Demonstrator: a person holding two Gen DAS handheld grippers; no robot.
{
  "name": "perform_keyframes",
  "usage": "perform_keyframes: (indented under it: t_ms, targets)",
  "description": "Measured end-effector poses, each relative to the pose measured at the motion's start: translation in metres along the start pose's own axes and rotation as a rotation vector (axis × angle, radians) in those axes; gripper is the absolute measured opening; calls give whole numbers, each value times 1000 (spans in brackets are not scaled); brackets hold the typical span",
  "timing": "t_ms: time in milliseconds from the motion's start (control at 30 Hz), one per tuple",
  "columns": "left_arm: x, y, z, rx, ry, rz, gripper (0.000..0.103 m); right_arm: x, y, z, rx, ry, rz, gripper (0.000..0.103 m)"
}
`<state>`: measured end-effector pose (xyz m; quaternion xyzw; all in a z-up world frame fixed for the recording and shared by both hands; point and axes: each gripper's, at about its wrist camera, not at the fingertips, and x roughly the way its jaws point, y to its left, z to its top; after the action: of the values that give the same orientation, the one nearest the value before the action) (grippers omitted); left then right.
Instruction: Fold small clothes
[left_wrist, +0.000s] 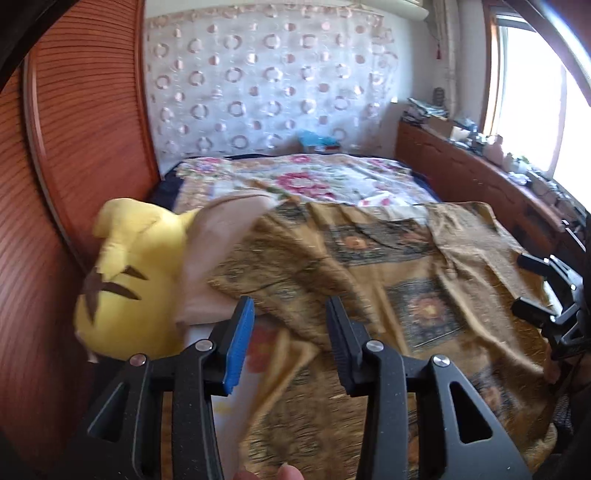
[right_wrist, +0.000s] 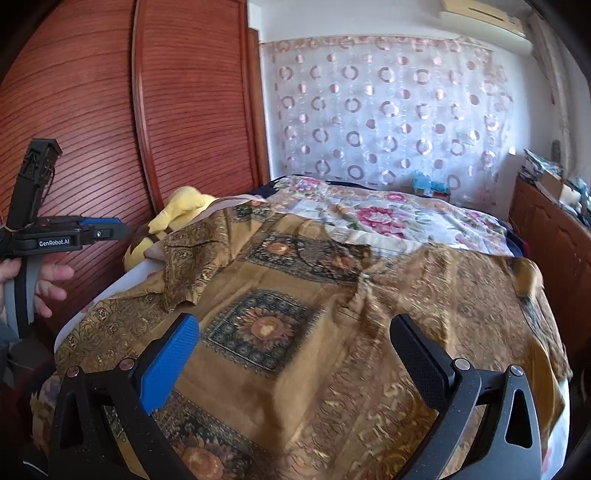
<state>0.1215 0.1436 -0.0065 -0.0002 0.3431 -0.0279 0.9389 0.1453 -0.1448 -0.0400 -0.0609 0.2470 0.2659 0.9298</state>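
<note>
Both grippers, left (left_wrist: 290, 314) and right (right_wrist: 295, 332), hang open-jawed (nothing held) above the brown patterned shirt (right_wrist: 314, 295); pinch matching edges squarely before folding.

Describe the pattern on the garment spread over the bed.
Golden-brown garment with dark square sunflower medallions and scrollwork, clearest in the right wrist view.

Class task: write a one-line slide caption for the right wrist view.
Open right gripper hovers over gold patterned shirt spread on floral bed.

Held the left claw (left_wrist: 290, 325) part-open above the bed (right_wrist: 388, 210), nothing between its jaws; kept the right claw (right_wrist: 295, 354) spread wide, empty, over the same bed.
</note>
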Motion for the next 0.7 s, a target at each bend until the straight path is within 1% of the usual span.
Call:
perform_keyframes:
  t_ms: [33,67,100,133,167,200,233,333,400,467,567,633,700]
  targets:
    - [-3,5,-2,-6,-2,4,41,6,3,4,-13,10,21,98]
    - [-5,9,-3,-12,-5,8,41,13,6,8,-26,23,44,91]
    - [-10,14,-5,-20,-10,11,41,21,9,12,-40,35,66,86]
    - [-12,15,-6,-25,-13,11,41,30,13,17,-52,46,89,83]
    - [-16,19,-8,-33,-18,9,41,38,18,23,-65,56,119,75]
    - [-20,24,-10,-39,-21,9,41,47,23,28,-75,66,142,71]
    - [-23,25,-11,-43,-25,9,41,57,28,33,-81,77,163,70]
    - [-31,29,-17,-52,-30,9,42,88,47,47,-106,113,222,63]
    - [-35,32,-22,-61,-32,1,42,110,59,55,-121,142,251,55]
    - [-37,34,-25,-66,-31,-4,42,134,70,62,-137,170,273,52]
    - [-37,37,-30,-83,-28,-26,42,165,89,70,-169,206,280,52]
    - [-37,38,-32,-90,-28,-37,42,179,96,72,-162,228,309,52]
    - [-36,37,-34,-84,-26,-32,42,195,104,72,-186,253,305,52]
